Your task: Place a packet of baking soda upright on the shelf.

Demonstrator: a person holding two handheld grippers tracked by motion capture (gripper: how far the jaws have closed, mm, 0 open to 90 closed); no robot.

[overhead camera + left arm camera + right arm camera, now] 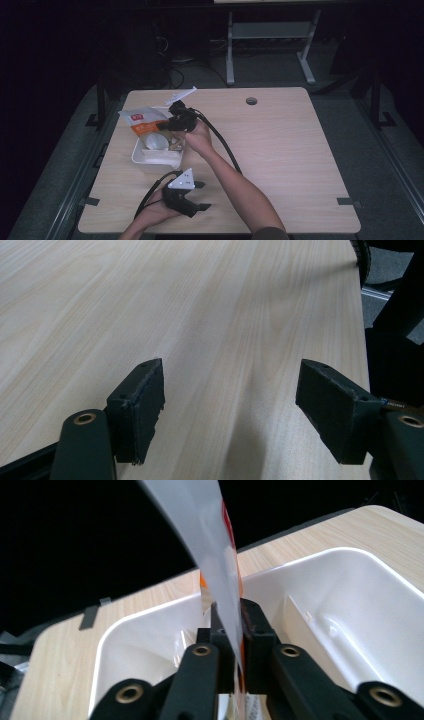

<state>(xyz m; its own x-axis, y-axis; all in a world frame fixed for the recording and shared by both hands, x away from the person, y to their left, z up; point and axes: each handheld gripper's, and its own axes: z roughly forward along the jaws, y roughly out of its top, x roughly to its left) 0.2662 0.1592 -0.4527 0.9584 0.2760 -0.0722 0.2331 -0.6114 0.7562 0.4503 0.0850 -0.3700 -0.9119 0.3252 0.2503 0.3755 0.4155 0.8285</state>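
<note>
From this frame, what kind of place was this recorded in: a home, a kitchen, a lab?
Most likely a lab or office workroom set up for recording. A plain wooden desk with a cable hole stands on grey carpet, another desk's metal legs stand behind it, and the surroundings are kept dark.

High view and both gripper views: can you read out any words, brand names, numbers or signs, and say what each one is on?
No text can be read.
Packet: a small red label with pale marks near its top corner, too small and blurred to read.
The same packet, pinched in the right gripper: only an orange printed edge, no letters.
White tray, table, left gripper: no print to be seen.
</note>
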